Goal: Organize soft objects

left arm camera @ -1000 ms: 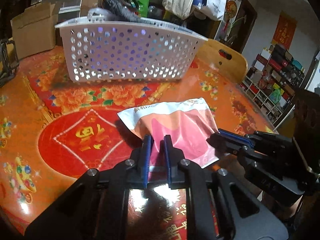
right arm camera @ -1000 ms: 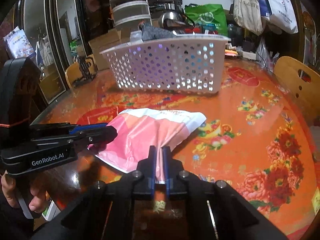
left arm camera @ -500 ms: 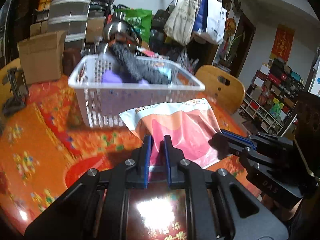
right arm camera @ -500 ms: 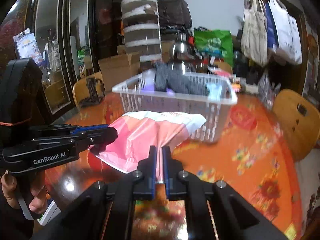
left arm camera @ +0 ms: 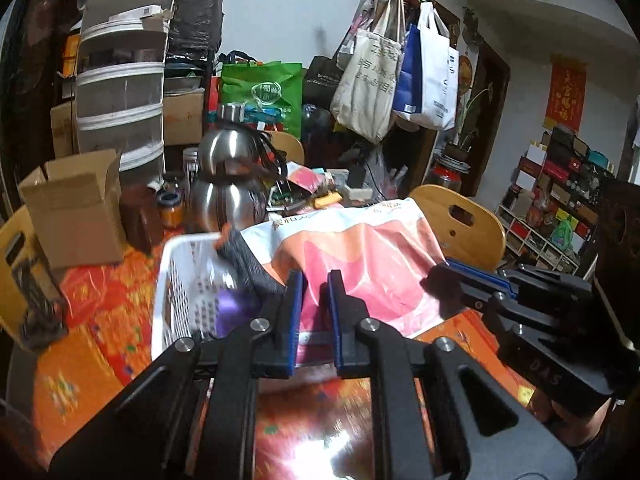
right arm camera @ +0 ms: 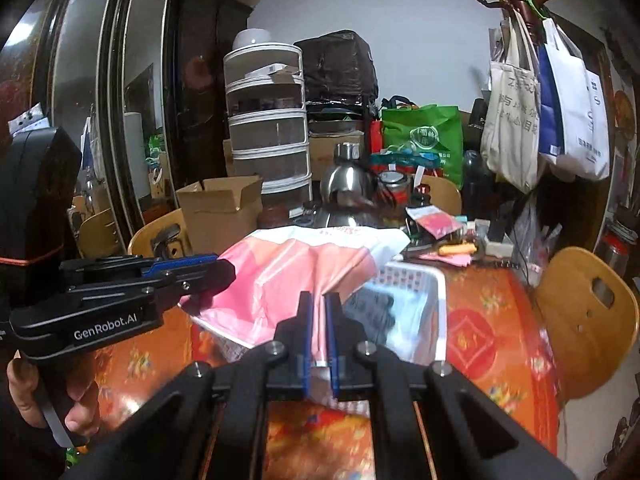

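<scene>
A soft pink and white plastic bag hangs in the air, held at two edges. My left gripper is shut on its near edge; my right gripper is shut on the other edge of the bag. The bag hovers over the white perforated basket, which also shows in the right wrist view. The basket holds a dark grey knit item and a purple soft thing. Each gripper shows in the other's view: the right one and the left one.
The basket stands on a round table with a red-orange flowered cover. Behind it are steel kettles, a cardboard box, jars and clutter. Wooden chairs ring the table. Tote bags hang on a coat rack.
Both grippers have lifted the bag off the table and carried it up and forward until it hangs over the basket. The basket now sits below the bag instead of behind it.
</scene>
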`<state>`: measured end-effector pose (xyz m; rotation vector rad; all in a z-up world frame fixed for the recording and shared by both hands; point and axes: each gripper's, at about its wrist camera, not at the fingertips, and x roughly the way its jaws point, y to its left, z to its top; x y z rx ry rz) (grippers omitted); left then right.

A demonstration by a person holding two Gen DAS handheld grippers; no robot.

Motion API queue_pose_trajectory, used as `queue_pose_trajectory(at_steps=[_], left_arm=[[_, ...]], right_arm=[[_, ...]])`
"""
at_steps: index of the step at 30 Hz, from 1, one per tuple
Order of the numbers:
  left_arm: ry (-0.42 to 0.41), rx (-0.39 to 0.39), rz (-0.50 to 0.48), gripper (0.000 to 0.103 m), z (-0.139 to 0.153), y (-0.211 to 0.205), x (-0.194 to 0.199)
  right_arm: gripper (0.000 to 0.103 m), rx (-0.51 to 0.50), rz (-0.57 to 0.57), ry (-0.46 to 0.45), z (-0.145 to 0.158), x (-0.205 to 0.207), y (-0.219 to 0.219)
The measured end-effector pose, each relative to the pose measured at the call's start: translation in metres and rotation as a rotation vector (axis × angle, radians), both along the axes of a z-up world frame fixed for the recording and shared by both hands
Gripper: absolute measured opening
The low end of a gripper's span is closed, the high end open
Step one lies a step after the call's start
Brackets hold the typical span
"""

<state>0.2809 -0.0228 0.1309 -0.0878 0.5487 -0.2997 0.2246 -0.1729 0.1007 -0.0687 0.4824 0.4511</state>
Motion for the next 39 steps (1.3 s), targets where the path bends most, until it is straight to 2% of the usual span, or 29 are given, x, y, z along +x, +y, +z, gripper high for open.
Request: queue_pose_trajectory(at_steps=[4,10,12,15,18,19,20,21,22,23,29,31,32,35,39], left_arm=[[0.003,0.021,0.023,0.011,0.006,-0.001,0.042],[0.042,0.083,0.068,0.011,-0.013,-0.006,0.095],[0.066,0.092,0.08,0.011,-0.027,-0.007,0.105],[0.089,0.13,0.101,0.011,-0.045,-0.009,0.112],[0.107,0.123,0.113,0.014,-0.058,-0.003,0.112],[0.111,0.116,0.117,0.016,-0.061,0.001,0.111],[0.121,0.104,0.119,0.028,-0.064,0.005,0.112],[0.126,0.102,0.126,0.047,-0.066,0.008,0.111],[0.125,0.108,0.139,0.055,-0.067,0.011,0.11],[0.109,0.12,0.154,0.065,-0.068,0.013,0.106],[0.105,0.123,0.142,0.075,-0.068,0.016,0.094],[0.103,0.131,0.134,0.082,-0.068,0.016,0.088],[0.109,0.129,0.129,0.09,-0.068,0.016,0.083],[0.116,0.118,0.098,0.102,-0.067,0.017,0.067],[0.099,0.164,0.102,0.103,-0.062,0.017,0.025]], right_arm=[[0.005,0.008,-0.008,0.03,0.001,0.04,0.002],[0.005,-0.022,-0.02,0.058,-0.02,0.081,0.007],[0.005,-0.033,-0.02,0.066,-0.027,0.088,0.01],[0.005,-0.062,-0.014,0.131,-0.045,0.099,0.015],[0.007,-0.073,-0.043,0.16,-0.06,0.102,0.012],[0.017,-0.057,-0.046,0.162,-0.061,0.101,0.008],[0.027,-0.042,-0.056,0.162,-0.062,0.1,0.004],[0.055,-0.041,-0.065,0.16,-0.062,0.1,0.001],[0.067,-0.048,-0.079,0.153,-0.061,0.099,-0.002],[0.075,-0.05,-0.083,0.15,-0.061,0.098,-0.004],[0.084,-0.058,-0.079,0.184,-0.065,0.096,-0.007],[0.094,-0.057,-0.078,0.2,-0.067,0.094,-0.007],[0.097,-0.063,-0.077,0.201,-0.068,0.092,-0.006],[0.102,-0.048,-0.071,0.21,-0.067,0.082,-0.005],[0.103,-0.08,-0.087,0.187,-0.058,0.054,-0.003]])
